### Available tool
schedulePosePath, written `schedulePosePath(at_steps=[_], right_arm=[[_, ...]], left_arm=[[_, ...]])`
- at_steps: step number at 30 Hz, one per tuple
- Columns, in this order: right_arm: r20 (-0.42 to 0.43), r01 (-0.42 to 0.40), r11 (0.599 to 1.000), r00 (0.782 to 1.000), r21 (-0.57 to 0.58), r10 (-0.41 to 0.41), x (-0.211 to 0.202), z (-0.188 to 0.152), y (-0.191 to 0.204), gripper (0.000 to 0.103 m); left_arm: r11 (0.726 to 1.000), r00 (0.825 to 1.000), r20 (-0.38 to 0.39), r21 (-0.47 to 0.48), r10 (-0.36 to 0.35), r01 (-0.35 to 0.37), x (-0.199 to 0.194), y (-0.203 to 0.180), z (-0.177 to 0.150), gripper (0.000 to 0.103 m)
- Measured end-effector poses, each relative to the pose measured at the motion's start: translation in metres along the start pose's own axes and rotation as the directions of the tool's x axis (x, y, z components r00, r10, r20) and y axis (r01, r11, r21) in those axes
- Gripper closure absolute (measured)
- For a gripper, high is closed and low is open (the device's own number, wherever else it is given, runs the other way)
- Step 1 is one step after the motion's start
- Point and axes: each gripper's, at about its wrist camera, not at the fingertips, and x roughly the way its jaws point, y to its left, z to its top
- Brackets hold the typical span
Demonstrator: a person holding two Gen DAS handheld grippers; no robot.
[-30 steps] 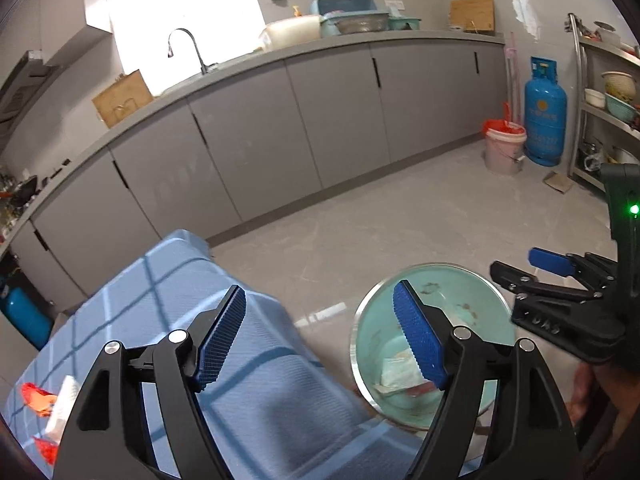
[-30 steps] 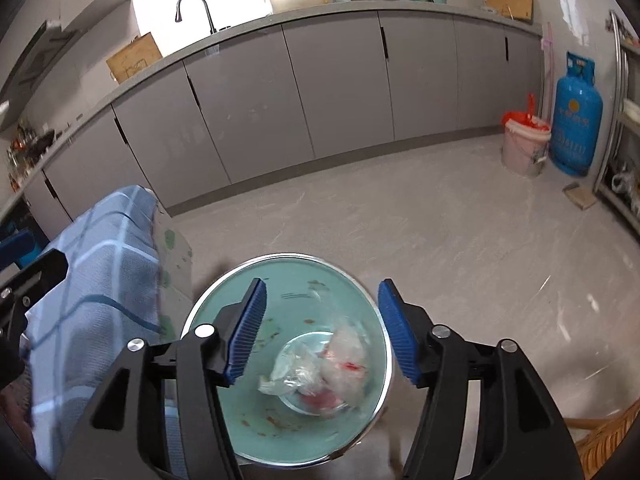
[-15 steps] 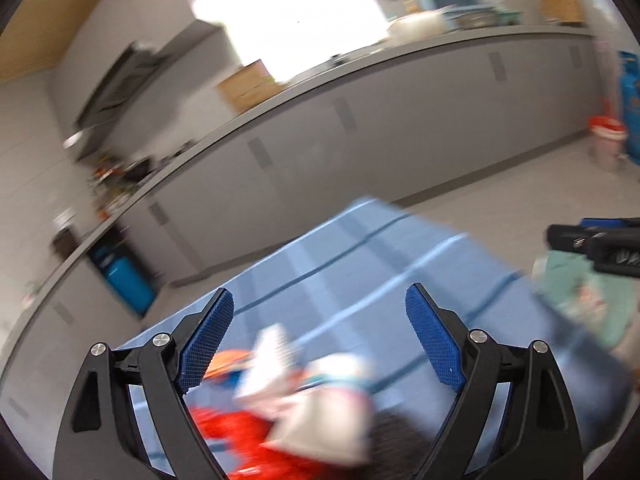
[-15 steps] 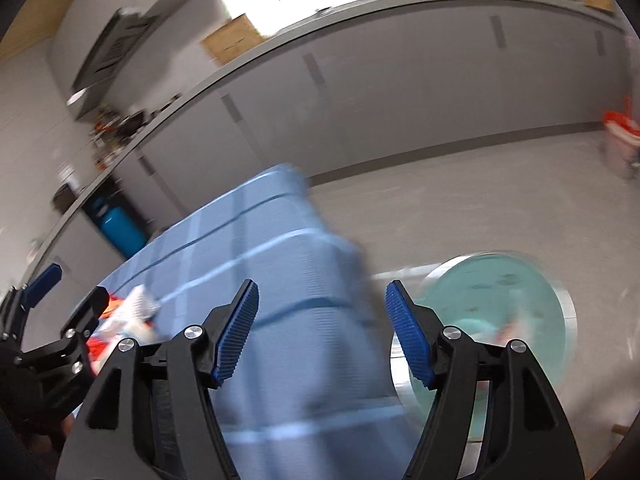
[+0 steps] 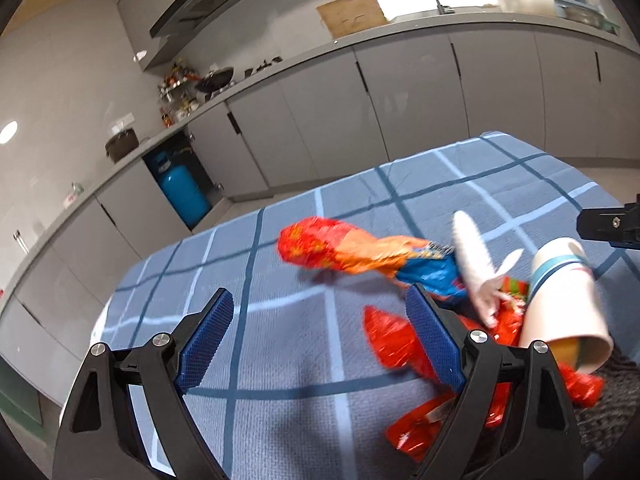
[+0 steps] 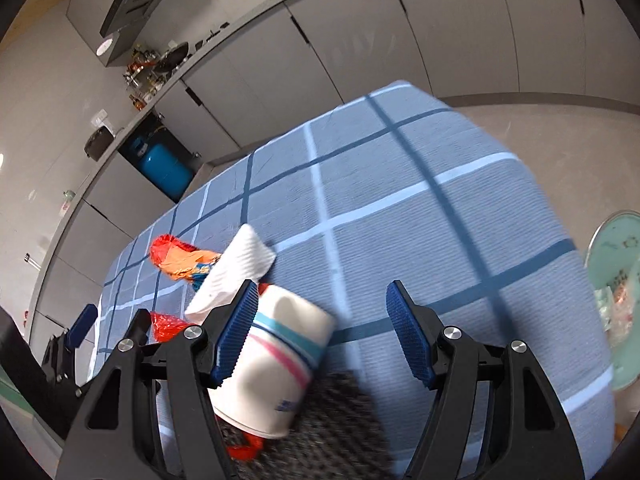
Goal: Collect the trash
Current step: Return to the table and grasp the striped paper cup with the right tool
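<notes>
**Blue checked cloth carries a heap of wrappers and a tipped paper cup**

Blue and white, the checked tablecloth [image 5: 304,360] covers a table in a grey kitchen. At far left a blue gas cylinder [image 5: 184,192] stands in an open gap under the counter. The left gripper [image 5: 320,336] hangs over the cloth at the near left with its jaws spread wide and nothing between the pads. Just right of its right finger lies the trash. An orange, red and blue snack wrapper [image 5: 352,250] stretches across the cloth on the far side. A red wrapper [image 5: 392,340] lies nearer, with more crumpled red packets around it. A white ribbed paper piece [image 5: 476,264] leans on the pile. Right of that a white paper cup [image 5: 560,300] with a teal and pink band lies on its side, mouth toward the near edge, beside a dark woven mat [image 6: 336,432]. The right gripper [image 6: 324,336] is over this cup with its jaws apart. The cup is beside the left pad, not pinched. At far right, beyond the table's edge, a pale green bin [image 6: 616,280] holds trash.
</notes>
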Motion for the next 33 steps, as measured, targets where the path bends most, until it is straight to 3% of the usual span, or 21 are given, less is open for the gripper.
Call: schedulePosePath(at_steps=[12,16,19,20,21,24,26,27,28,32,33], right_arm=[[-0.116,0.023,1.0,0.993,0.002,-0.022,0.039,-0.008,0.018,0.038],[-0.087,-0.014,1.0,0.996,-0.001,0.014,0.034,-0.007,0.02,0.048],[-0.012,-0.03,0.998,0.999,-0.055,0.03,0.017,-0.005,0.03,0.054],[0.013,-0.033,0.996,0.999,-0.087,0.034,0.011,-0.004,0.035,0.062],[0.023,-0.036,0.994,0.999,-0.104,0.038,0.007,-0.004,0.037,0.089],[0.002,-0.003,0.985,1.0,-0.171,0.003,0.008,-0.005,0.047,0.086],[0.013,-0.001,0.99,1.0,-0.138,0.002,0.003,-0.005,0.042,0.051],[0.024,-0.007,0.993,1.0,-0.116,0.01,-0.001,-0.006,0.04,0.026],[0.041,0.014,0.995,0.999,-0.1,-0.01,-0.007,-0.006,0.037,0.021],[-0.019,0.024,0.999,1.0,-0.036,-0.025,-0.008,-0.002,0.023,0.022],[-0.057,0.021,1.0,0.998,0.008,-0.021,-0.003,-0.001,0.014,0.027]], left_arm=[[0.997,0.998,-0.007,-0.054,-0.057,0.057,0.005,0.007,-0.009,0.016],[0.996,0.998,-0.009,-0.064,-0.063,0.062,0.006,0.009,-0.007,0.016],[0.996,0.998,-0.01,-0.062,-0.069,0.068,0.006,0.007,-0.008,0.014],[0.996,0.997,-0.01,-0.061,-0.07,0.069,0.006,0.007,-0.008,0.014],[0.996,0.997,-0.011,-0.06,-0.071,0.07,0.006,0.006,-0.008,0.014],[0.996,0.997,-0.011,-0.059,-0.07,0.069,0.006,0.006,-0.009,0.014],[0.996,0.998,-0.011,-0.06,-0.067,0.066,0.006,0.007,-0.009,0.014],[0.996,0.998,-0.01,-0.062,-0.065,0.064,0.006,0.007,-0.009,0.014],[0.996,0.998,-0.012,-0.064,-0.064,0.063,0.007,0.008,-0.01,0.014],[0.995,0.997,-0.016,-0.072,-0.071,0.07,0.009,0.01,-0.011,0.014],[0.995,0.997,-0.015,-0.075,-0.072,0.071,0.009,0.011,-0.011,0.014]])
